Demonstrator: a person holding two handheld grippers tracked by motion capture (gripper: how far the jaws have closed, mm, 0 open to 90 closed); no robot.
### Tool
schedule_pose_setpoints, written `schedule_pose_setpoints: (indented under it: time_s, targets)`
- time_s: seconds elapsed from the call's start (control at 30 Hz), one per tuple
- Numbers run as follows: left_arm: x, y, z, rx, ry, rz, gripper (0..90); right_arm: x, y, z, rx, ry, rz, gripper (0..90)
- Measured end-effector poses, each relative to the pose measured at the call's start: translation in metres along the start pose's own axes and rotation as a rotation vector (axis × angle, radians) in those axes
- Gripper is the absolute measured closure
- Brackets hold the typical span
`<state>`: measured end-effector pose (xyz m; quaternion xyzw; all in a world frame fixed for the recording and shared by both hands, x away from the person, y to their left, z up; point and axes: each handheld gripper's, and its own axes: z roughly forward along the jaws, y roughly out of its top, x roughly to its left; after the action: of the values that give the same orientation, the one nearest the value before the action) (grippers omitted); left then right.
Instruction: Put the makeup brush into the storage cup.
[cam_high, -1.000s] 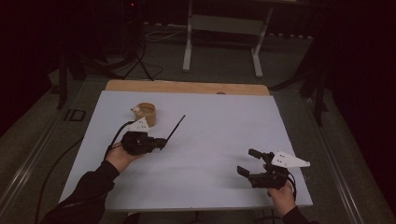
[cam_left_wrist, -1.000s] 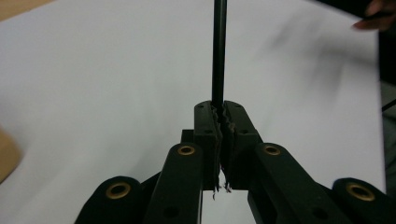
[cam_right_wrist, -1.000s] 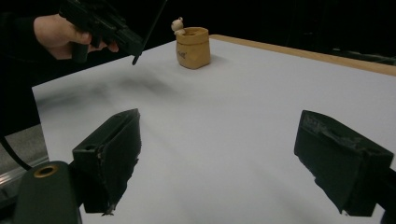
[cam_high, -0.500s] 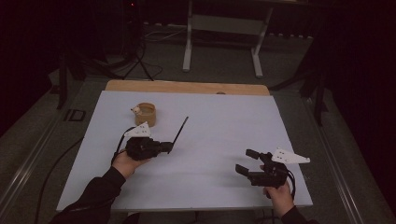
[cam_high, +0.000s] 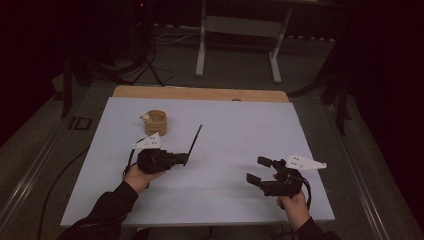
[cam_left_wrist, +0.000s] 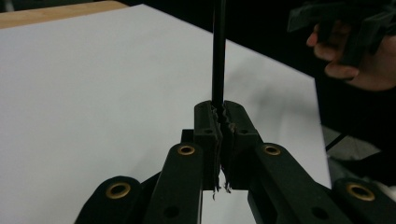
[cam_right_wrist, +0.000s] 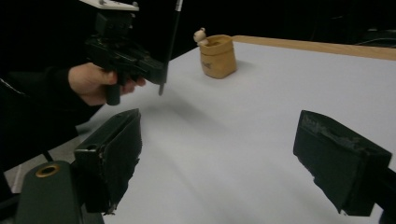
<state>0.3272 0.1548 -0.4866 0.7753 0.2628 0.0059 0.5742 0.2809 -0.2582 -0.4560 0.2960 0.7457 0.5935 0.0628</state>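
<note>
My left gripper (cam_high: 184, 158) (cam_left_wrist: 220, 117) is shut on a thin black stick (cam_high: 194, 141) (cam_left_wrist: 218, 51) that points away from its jaws, up and to the right over the white table (cam_high: 240, 130). From the right gripper view the stick (cam_right_wrist: 170, 42) rises steeply from the left gripper (cam_right_wrist: 159, 77). A small tan holder (cam_high: 155, 122) (cam_right_wrist: 217, 56) with a tiny bear figure on its rim stands behind the left hand. My right gripper (cam_high: 259, 171) (cam_right_wrist: 224, 158) stands open near the front right, jaws wide apart with nothing between them.
A wooden strip (cam_high: 200, 93) runs along the table's far edge. Beyond it stand a metal frame (cam_high: 239, 35) and a dark tripod (cam_high: 145, 55) on the floor. Cables trail from both grippers.
The left hand has drawn back toward the front edge, away from the tan holder, with the stick still in the jaws. The right gripper has barely shifted.
</note>
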Motion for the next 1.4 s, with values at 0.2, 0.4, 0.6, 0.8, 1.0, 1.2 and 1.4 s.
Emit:
schedule_pose_setpoints:
  time_s: [0.2,0.4,0.6,0.8,1.0,1.2,1.4]
  targets:
    - [-0.004,0.001,0.004,-0.024,-0.018,-0.007,85.4,0.004,0.01,0.014,-0.016,0.048,0.04,15.2]
    - [-0.007,-0.001,0.008,-0.038,-0.045,0.015,85.4,0.006,0.022,0.03,0.004,0.066,0.039,16.4]
    - [-0.011,-0.003,0.012,-0.071,-0.049,0.027,85.3,0.012,0.029,0.052,0.015,0.096,0.018,14.0]
    - [-0.014,-0.003,0.015,-0.093,-0.018,0.026,85.3,0.019,0.029,0.064,0.055,0.1,-0.024,15.7]
    - [-0.015,-0.005,0.022,-0.107,-0.054,0.021,85.3,0.018,0.033,0.072,0.074,0.104,0.021,32.4]
    - [-0.016,-0.006,0.028,-0.118,-0.085,0.043,85.3,0.019,0.039,0.077,0.078,0.108,0.033,44.2]
    - [-0.019,-0.004,0.034,-0.112,-0.106,0.05,85.3,0.022,0.042,0.089,0.095,0.1,0.036,53.3]
